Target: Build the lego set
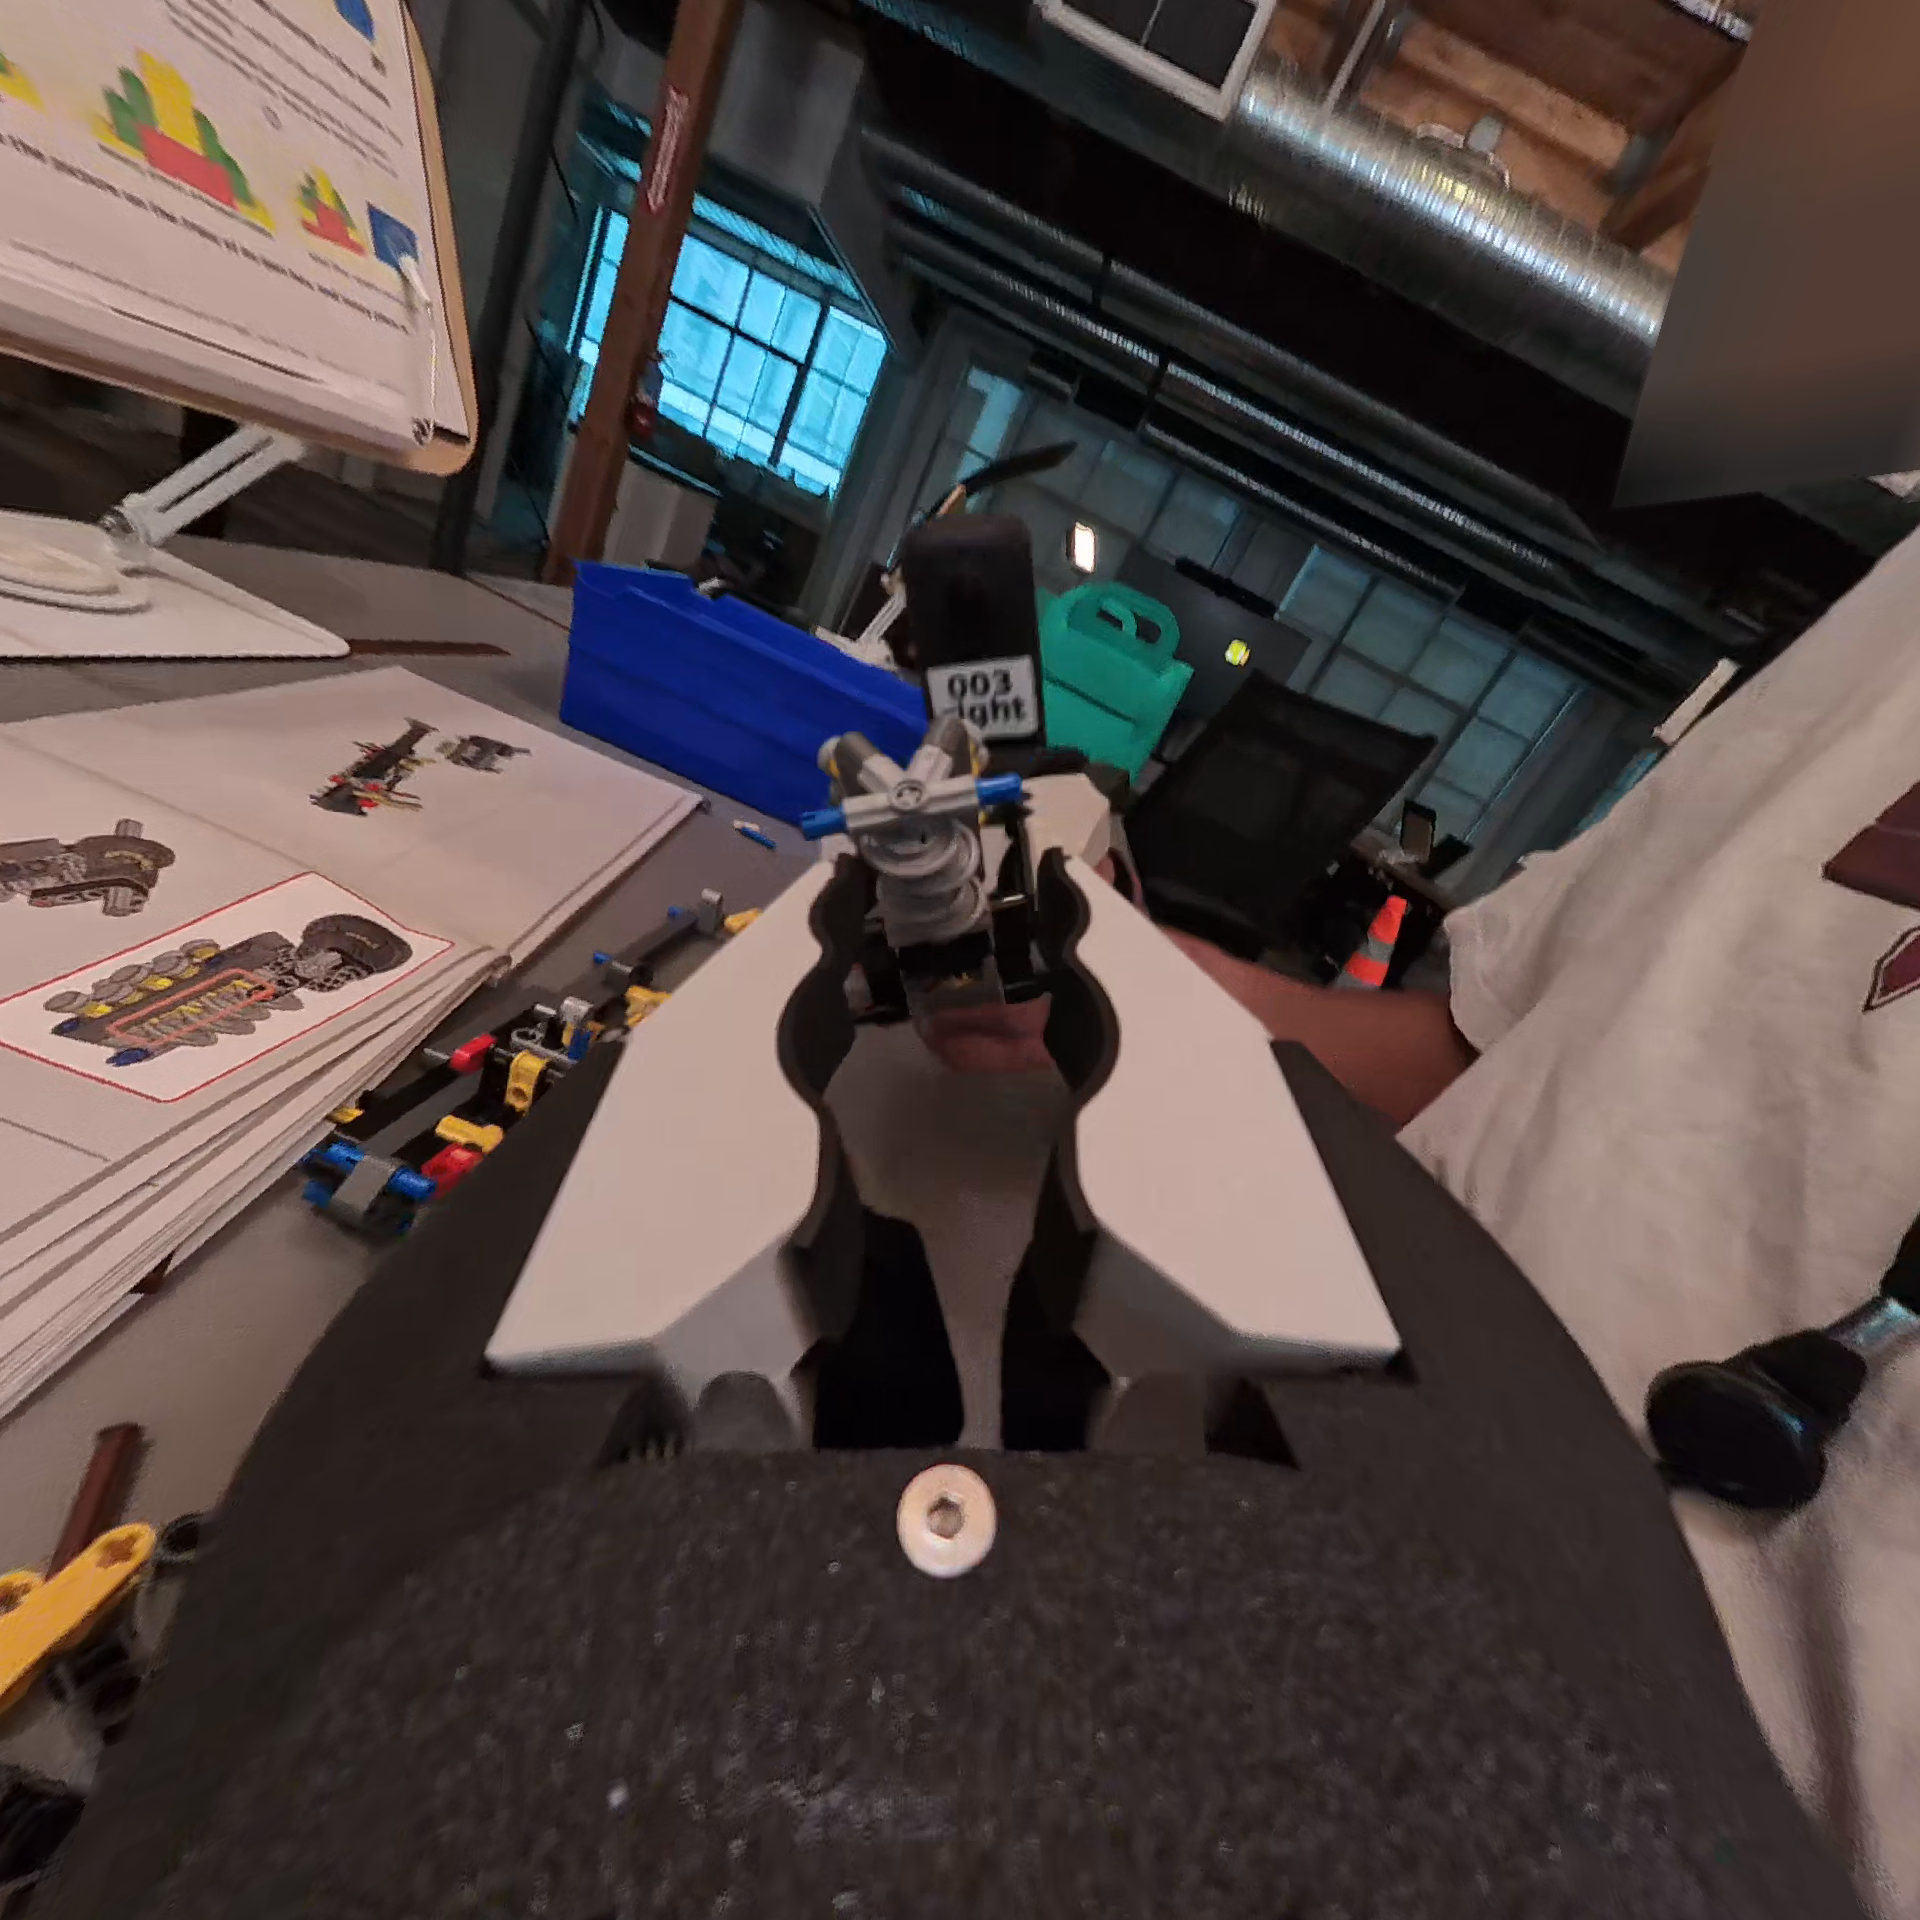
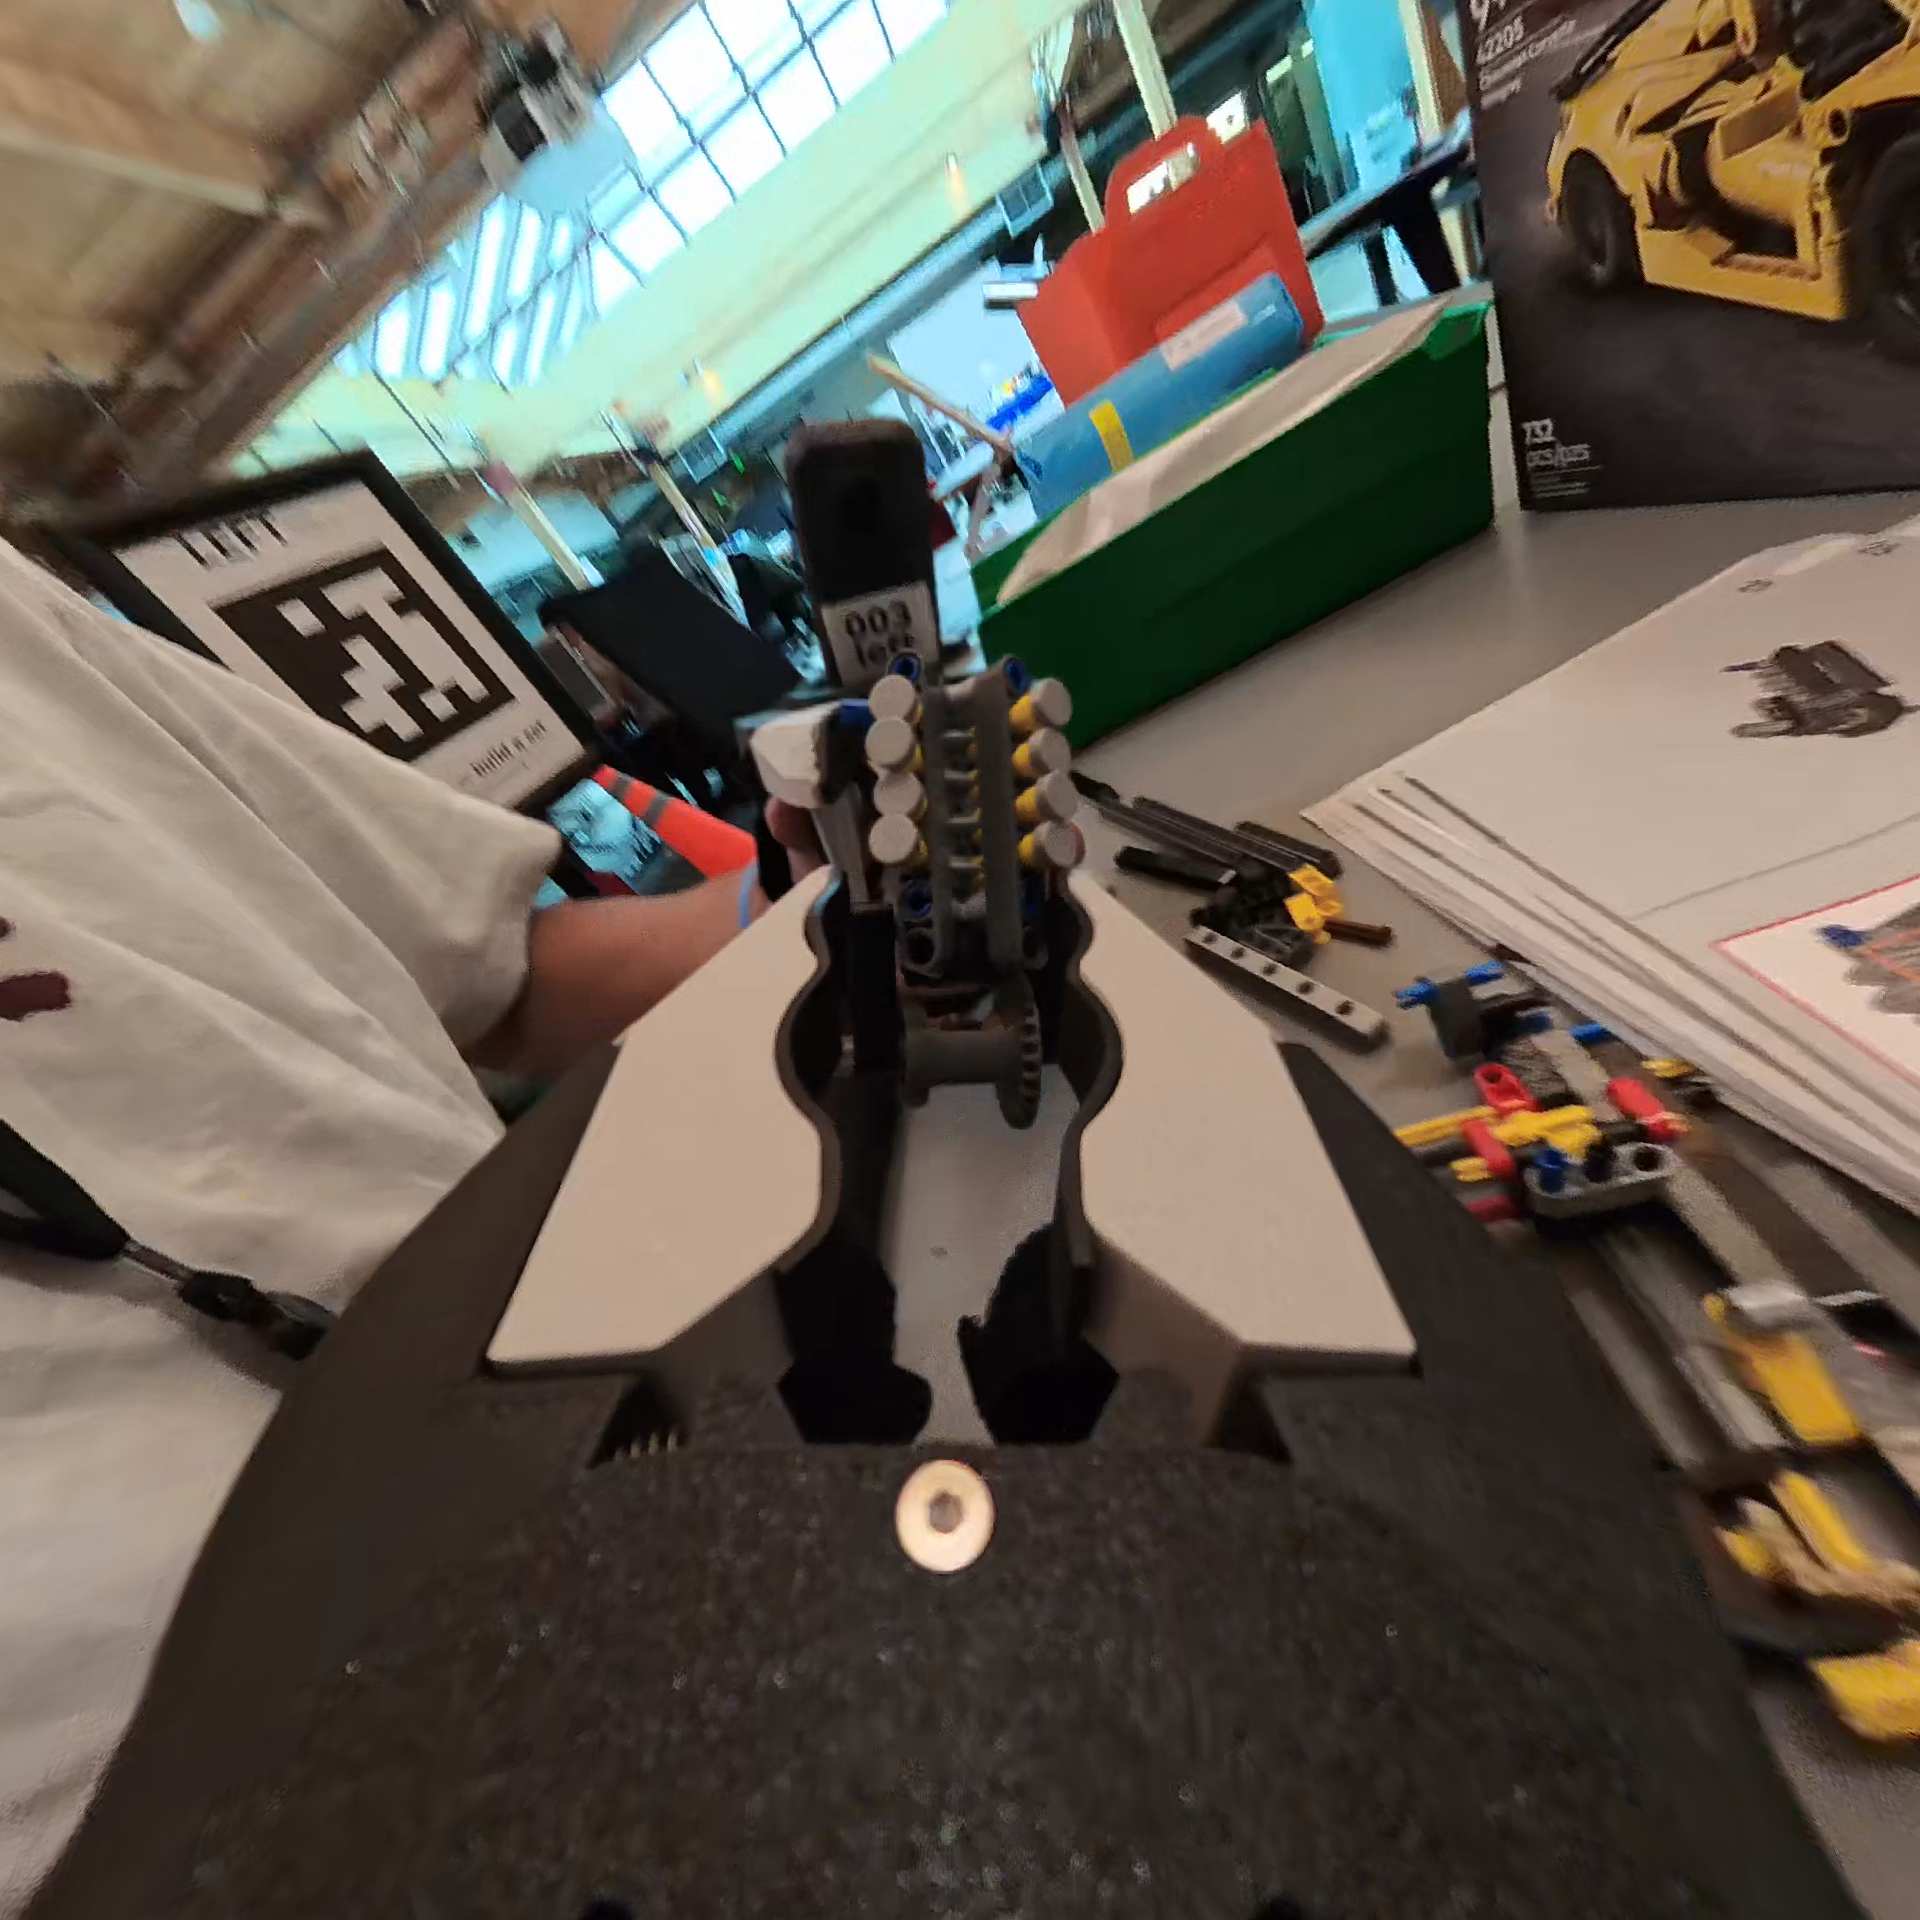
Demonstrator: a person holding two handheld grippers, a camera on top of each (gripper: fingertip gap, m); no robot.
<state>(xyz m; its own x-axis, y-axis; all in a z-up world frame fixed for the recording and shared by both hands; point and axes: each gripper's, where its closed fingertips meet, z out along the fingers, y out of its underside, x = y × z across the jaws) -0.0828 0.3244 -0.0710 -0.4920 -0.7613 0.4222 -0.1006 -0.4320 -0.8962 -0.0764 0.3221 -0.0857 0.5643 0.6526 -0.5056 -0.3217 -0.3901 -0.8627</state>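
Observation:
A grey and black lego engine assembly (image 1: pixel 914 831), with blue pins and a grey cross piece on its end, is held in the air between both grippers. My left gripper (image 1: pixel 940 914) is shut on its near end. The right gripper's white finger (image 1: pixel 1070 821) shows just behind it. In the right wrist view the engine (image 2: pixel 966 790) shows two rows of grey cylinders on yellow stubs and a dark gear at the bottom. My right gripper (image 2: pixel 951 925) is shut on its lower part. The left gripper's white finger (image 2: pixel 795 764) touches its far left side.
An open instruction booklet (image 1: pixel 260 883) lies on the grey table, and also shows in the right wrist view (image 2: pixel 1662 810). Loose lego parts (image 1: pixel 499 1081) (image 2: pixel 1538 1132) lie beside it. A blue bin (image 1: pixel 717 686), a green bin (image 2: pixel 1247 561) and the set's box (image 2: pixel 1704 239) stand behind. A person's arm (image 2: pixel 623 956) is close. Left and right tips are no more than a few centimetres apart.

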